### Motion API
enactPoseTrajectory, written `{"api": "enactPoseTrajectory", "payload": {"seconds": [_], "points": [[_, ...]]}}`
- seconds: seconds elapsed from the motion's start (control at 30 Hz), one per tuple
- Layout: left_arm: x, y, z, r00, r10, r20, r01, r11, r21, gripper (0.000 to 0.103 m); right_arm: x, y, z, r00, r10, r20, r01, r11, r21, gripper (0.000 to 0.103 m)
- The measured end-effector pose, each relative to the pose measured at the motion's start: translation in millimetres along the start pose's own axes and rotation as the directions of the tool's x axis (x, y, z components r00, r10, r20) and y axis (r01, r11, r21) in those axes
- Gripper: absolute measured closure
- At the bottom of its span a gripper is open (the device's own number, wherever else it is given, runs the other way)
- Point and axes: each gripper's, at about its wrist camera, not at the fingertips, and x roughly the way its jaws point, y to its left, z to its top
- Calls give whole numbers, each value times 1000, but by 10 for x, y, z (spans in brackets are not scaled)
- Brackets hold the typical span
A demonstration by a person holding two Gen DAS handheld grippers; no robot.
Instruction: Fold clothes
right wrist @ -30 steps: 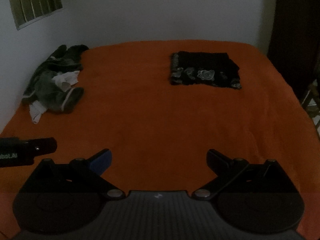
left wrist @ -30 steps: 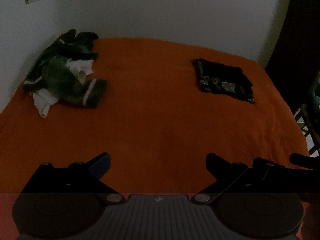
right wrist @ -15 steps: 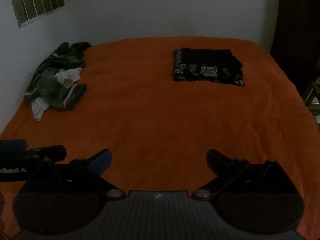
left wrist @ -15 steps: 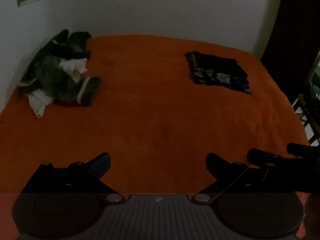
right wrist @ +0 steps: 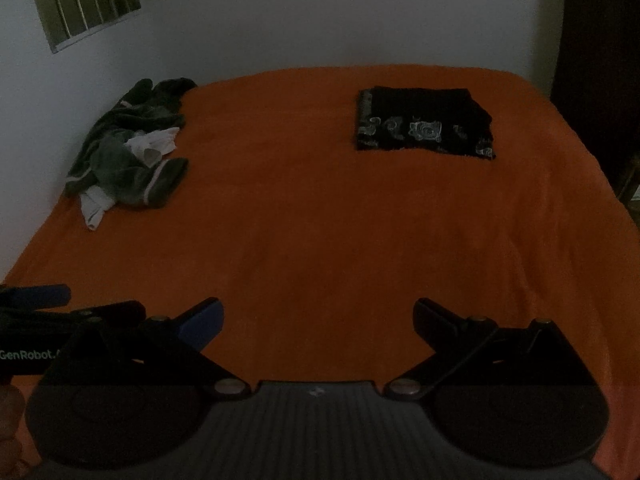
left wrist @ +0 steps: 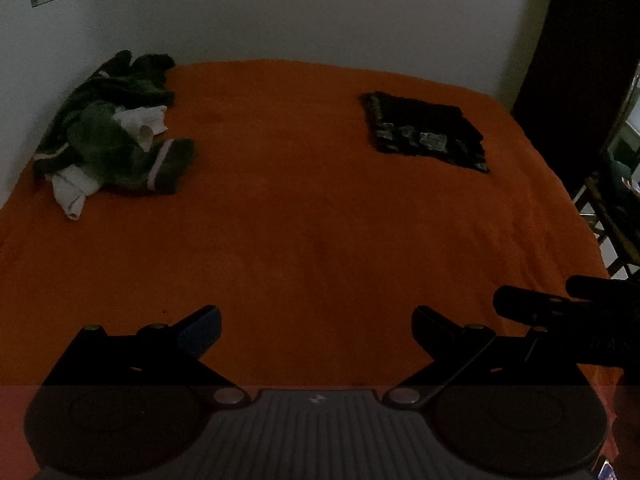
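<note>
Left wrist view: left gripper fingers spread wide apart, nothing between them, blue pad on the left finger, black right finger. Both hover above the near edge of the bed with the orange fuzzy blanket. Right gripper pokes in at the right edge, just beside the left one's right finger; its fingers are apart too.

Right wrist view: right gripper fingers also wide apart and holding nothing; the left gripper shows at the left edge, white lettering on its body.

Crumpled pile of dark green and white clothes lies at the far left of the bed, near the wall; same pile in the right view. Folded black cloth with pale floral print lies flat at the far right, well apart from the pile. Neither gripper touches any cloth; both are well apart from the clothes.

White wall behind the bed, louvred vent high on the left, dark curtain or door on the right, wooden chair beside the bed on the right.

Versus half a second ago: clothes unmoved, fingers same spread. Left view dropped slightly, pile and folded cloth sit lower in frame. Right gripper edged a bit further in; left gripper shows more in the right view.
</note>
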Motion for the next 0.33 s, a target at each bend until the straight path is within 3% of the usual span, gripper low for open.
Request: {"api": "enactPoseTrajectory", "payload": {"seconds": [0.33], "points": [[-14,-22,-15,1000,22,18,-22,1000,5,0,-13,-5,-11,999,35,-11,-35,999,8,0]]}}
